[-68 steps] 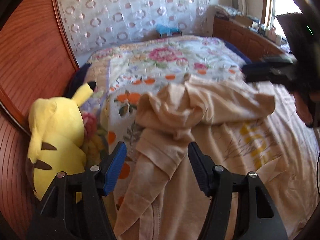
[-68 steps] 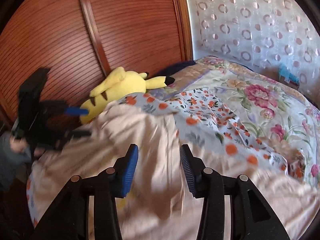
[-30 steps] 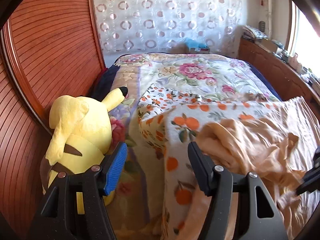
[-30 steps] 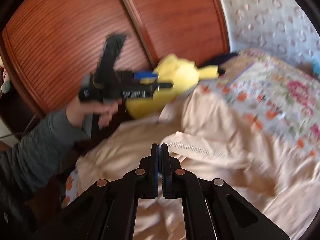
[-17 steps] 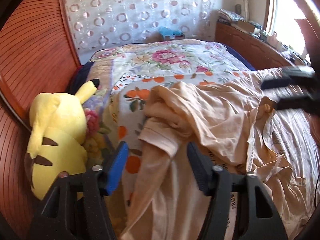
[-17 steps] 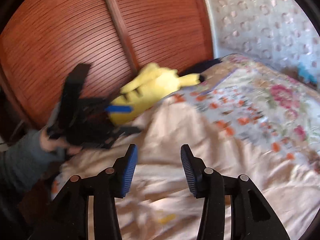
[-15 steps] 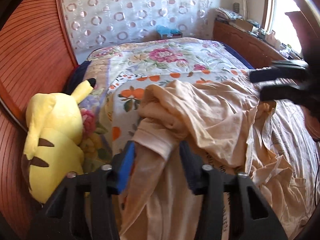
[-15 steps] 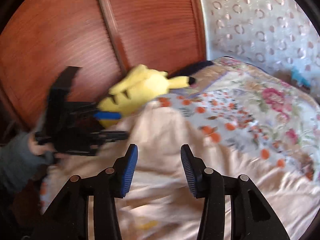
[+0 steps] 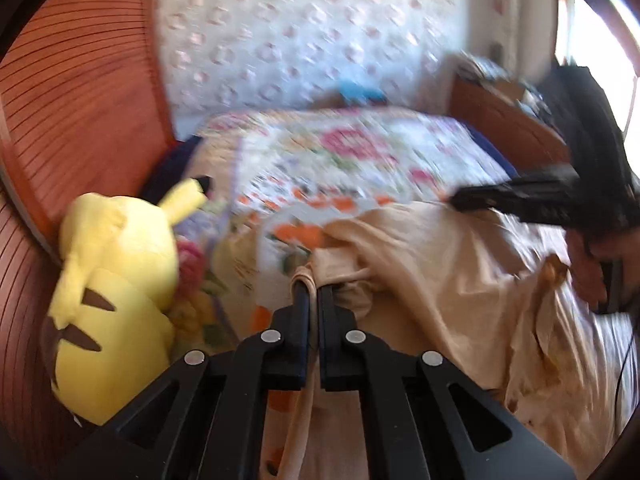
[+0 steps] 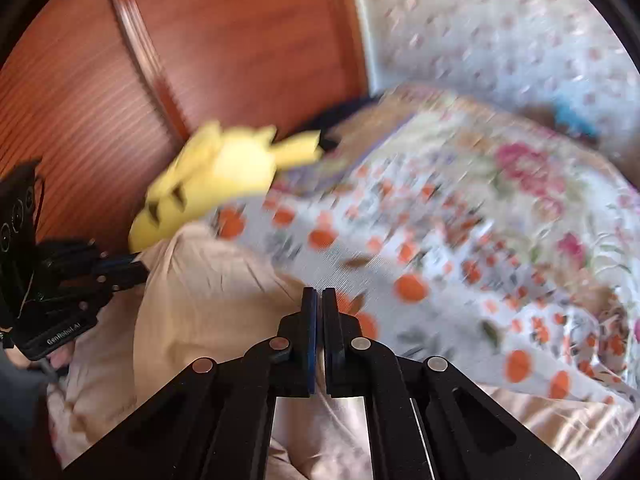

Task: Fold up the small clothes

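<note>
A beige shirt (image 9: 432,280) lies crumpled on the bed. My left gripper (image 9: 314,290) is shut on a bunched sleeve end of it, and cloth hangs down between the fingers. In the right wrist view the shirt (image 10: 208,300) spreads at lower left. My right gripper (image 10: 319,294) has its jaws together over the shirt's far edge; whether cloth is pinched between them is hidden. The right gripper also shows in the left wrist view (image 9: 536,196), and the left gripper in the right wrist view (image 10: 124,268).
A yellow plush toy (image 9: 112,280) sits at the bed's left edge against the wooden wall panel (image 9: 60,92). A floral quilt (image 9: 340,164) covers the far bed. A wooden cabinet (image 9: 508,120) stands at right. The views are motion-blurred.
Both grippers have closed from open. The left one shut on the shirt's sleeve end. The right one moved toward the shirt's far edge near the orange-patterned quilt.
</note>
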{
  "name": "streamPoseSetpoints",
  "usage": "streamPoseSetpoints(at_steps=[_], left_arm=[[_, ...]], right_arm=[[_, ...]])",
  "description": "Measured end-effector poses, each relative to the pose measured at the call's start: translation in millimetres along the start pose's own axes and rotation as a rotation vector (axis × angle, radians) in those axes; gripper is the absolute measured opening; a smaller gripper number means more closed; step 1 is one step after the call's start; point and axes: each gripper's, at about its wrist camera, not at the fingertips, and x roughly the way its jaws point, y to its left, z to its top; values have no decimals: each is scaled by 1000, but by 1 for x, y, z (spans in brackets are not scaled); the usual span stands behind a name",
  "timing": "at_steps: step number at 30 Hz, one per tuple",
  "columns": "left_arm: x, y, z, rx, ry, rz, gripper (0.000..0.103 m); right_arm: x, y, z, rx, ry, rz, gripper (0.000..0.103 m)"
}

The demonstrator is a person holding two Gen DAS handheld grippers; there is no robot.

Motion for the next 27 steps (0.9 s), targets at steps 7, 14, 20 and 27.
streamPoseSetpoints(at_steps=[7,14,20,27], left_arm=[[14,21,5,-45,9,63,5],[4,25,7,-12,8,66,5],[-8,23,14,38,-3,44,5],[-50,14,18,76,-54,23,56]], right_arm=[[1,8,-13,51,-39,-111,2],[-27,17,-6,14,-32,8,8],[-82,59,-33,-70,-25,122,29],[-136,105,-78,-118,-25,170,48]])
